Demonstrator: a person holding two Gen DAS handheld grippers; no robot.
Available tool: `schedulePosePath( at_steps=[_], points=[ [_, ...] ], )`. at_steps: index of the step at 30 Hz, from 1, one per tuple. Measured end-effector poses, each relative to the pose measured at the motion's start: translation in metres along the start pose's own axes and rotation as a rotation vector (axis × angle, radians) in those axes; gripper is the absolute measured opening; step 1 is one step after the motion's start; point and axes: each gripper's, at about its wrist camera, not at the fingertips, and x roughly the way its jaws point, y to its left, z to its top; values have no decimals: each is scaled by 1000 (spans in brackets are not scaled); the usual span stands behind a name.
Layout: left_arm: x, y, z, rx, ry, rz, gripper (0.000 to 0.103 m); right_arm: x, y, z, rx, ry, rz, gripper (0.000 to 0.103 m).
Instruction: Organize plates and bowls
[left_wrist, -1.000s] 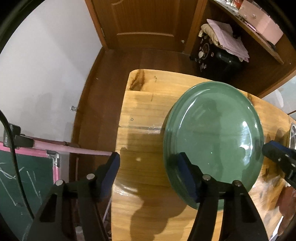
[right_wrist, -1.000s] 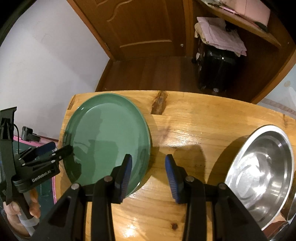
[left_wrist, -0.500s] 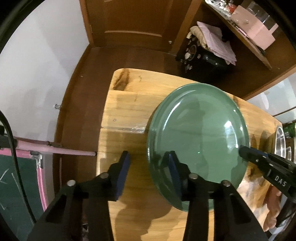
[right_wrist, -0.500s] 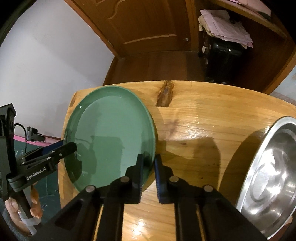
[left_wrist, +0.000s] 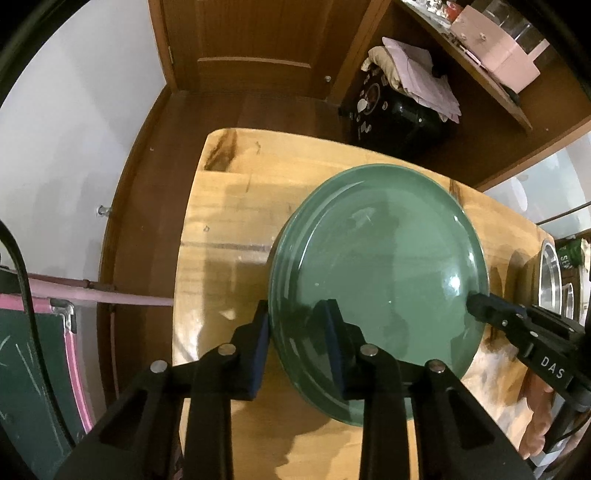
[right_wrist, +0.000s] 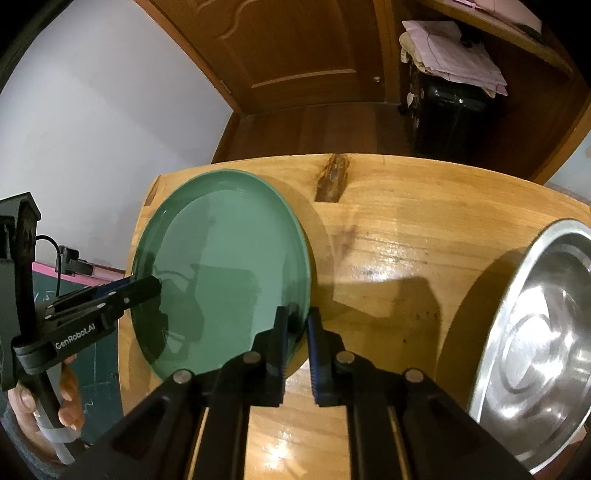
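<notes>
**Between two claws: green plate pinched on both sides**

On the wooden surface (right_wrist: 399, 258) sits the green plate (left_wrist: 380, 280), toward its left end, face up. Left claw (left_wrist: 297, 332) straddles the plate's left rim, one blue pad under the edge and one on the inside, jaws closing with the rim between them. Right claw (right_wrist: 298, 332) is clamped tight on the opposite rim, pads nearly together with the thin edge squeezed in the gap. So the plate lies right between both claws. It's round, so no real long axis; the left edge looks tipped up a bit. Steel bowl (right_wrist: 535, 332) sits well apart at the right end.
</notes>
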Motion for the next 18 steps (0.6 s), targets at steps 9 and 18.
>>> schedulePosePath(
  at_steps=[9, 18],
  points=[
    [-21, -9, -31, 3, 26, 1, 25, -25, 1, -24, -1, -3, 11, 8],
    [-77, -32, -88, 36, 10, -10, 24, -71, -2, -64, 26, -31, 39, 8]
  ],
)
